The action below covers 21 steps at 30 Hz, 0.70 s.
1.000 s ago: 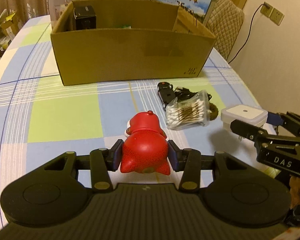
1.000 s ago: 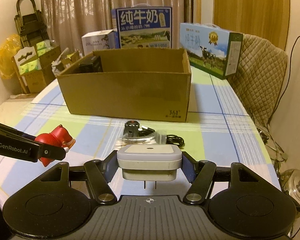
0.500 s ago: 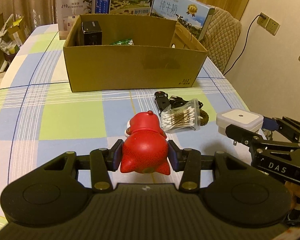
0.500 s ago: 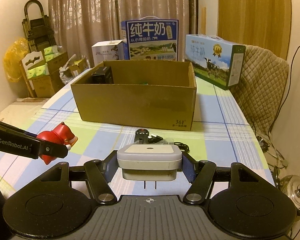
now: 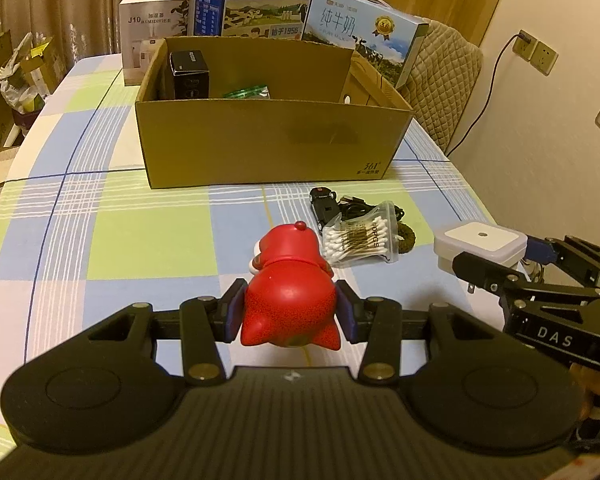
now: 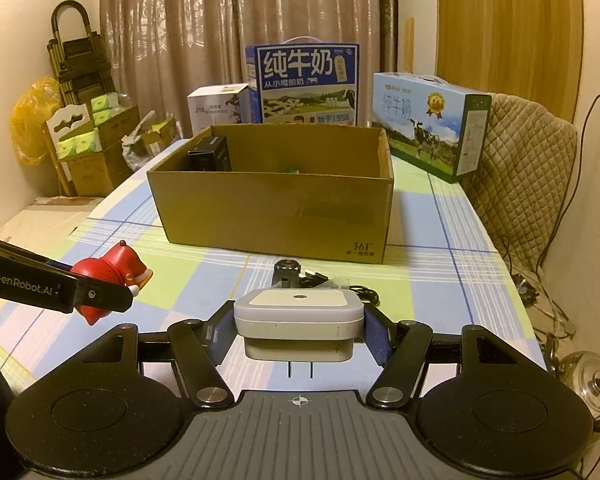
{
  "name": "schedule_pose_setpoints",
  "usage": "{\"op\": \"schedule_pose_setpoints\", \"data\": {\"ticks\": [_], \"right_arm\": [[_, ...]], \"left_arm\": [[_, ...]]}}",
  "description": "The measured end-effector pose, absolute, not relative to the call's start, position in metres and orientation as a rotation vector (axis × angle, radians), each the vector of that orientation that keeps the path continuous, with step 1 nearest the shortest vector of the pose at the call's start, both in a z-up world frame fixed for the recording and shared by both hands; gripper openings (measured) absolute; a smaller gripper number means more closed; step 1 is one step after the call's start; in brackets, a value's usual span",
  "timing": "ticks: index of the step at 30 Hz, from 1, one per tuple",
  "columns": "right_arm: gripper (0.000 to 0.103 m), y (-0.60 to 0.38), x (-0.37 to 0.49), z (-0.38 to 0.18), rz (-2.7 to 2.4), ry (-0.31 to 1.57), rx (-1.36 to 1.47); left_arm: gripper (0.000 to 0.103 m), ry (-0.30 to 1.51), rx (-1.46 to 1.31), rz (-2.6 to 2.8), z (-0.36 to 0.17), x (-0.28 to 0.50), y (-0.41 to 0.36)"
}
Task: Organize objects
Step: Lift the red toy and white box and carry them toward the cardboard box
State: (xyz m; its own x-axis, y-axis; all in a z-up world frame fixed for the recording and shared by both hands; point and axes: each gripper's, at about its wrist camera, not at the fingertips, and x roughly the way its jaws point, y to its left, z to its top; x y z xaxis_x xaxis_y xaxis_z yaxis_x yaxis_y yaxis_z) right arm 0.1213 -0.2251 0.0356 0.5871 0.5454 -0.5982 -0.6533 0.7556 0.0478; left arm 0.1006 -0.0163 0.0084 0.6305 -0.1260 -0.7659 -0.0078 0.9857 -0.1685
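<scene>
Checked tablecloth, far edge: cardboard box. I carry red figurine and white plug-in night light, each clamped between jaws, clear over its near wall before releasing.

Both wrist views face cardboard box, near.

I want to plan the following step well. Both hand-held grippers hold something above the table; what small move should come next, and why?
Probably carry both forward over the cardboard box. The left hand-held gripper is shut on the red figurine, the right hand-held gripper on the white plug-in light, and the open box lies ahead with room inside.
</scene>
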Motion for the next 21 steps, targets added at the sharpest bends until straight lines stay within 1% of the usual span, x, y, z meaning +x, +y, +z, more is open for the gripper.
{"op": "schedule_pose_setpoints", "data": {"ticks": [10, 21], "right_arm": [[0.062, -0.22, 0.144, 0.047, 0.715, 0.62, -0.193], [0.062, -0.184, 0.231, 0.098, 0.728, 0.551, -0.189]], "left_arm": [[0.041, 0.875, -0.144, -0.083, 0.016, 0.118, -0.015], [0.041, 0.812, -0.105, -0.1, 0.061, 0.187, 0.004]]}}
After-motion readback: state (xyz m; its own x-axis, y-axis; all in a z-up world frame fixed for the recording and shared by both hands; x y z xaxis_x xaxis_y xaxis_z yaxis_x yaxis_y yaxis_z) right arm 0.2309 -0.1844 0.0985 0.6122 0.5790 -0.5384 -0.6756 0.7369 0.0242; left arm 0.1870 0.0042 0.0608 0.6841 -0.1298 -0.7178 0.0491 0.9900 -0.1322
